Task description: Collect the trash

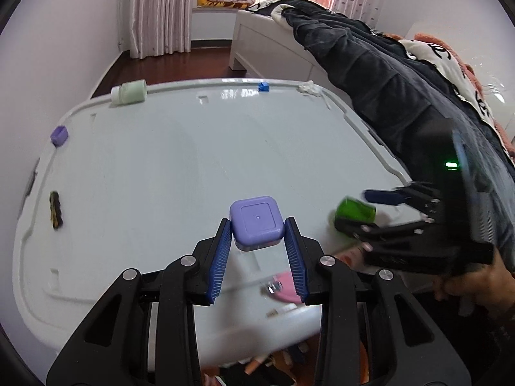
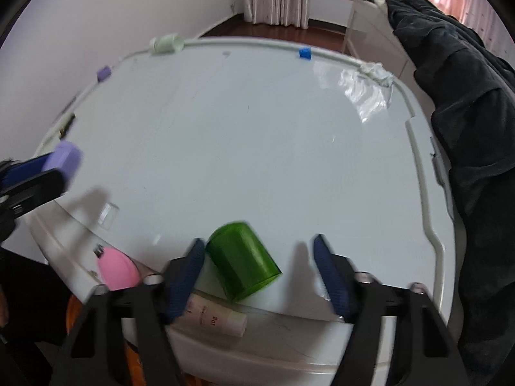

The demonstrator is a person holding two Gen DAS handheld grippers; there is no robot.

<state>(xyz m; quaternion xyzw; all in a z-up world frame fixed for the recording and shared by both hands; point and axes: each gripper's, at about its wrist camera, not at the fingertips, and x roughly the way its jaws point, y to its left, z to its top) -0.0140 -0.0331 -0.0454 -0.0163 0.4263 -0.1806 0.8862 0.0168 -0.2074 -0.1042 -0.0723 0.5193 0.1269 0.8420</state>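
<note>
My left gripper (image 1: 257, 225) is shut on a square purple-lidded jar (image 1: 256, 221), held above the near edge of the white lid surface (image 1: 161, 167); the jar also shows in the right wrist view (image 2: 64, 160). My right gripper (image 2: 257, 254) is open, with a green translucent cup (image 2: 243, 259) loose and tilted between its fingers, nearer the left finger (image 2: 190, 267). In the left wrist view the green cup (image 1: 354, 211) sits at the right gripper's tips. A pink item (image 2: 117, 268) and a white tube (image 2: 215, 317) lie below the lid's near edge.
Along the lid's rim lie a pale green bottle (image 1: 129, 92), a small purple cap (image 1: 59, 135), a blue cap (image 1: 263, 87), crumpled white tissue (image 1: 309, 89) and a dark wrapper (image 1: 55, 209). A bed with dark bedding (image 1: 402, 90) borders the right side.
</note>
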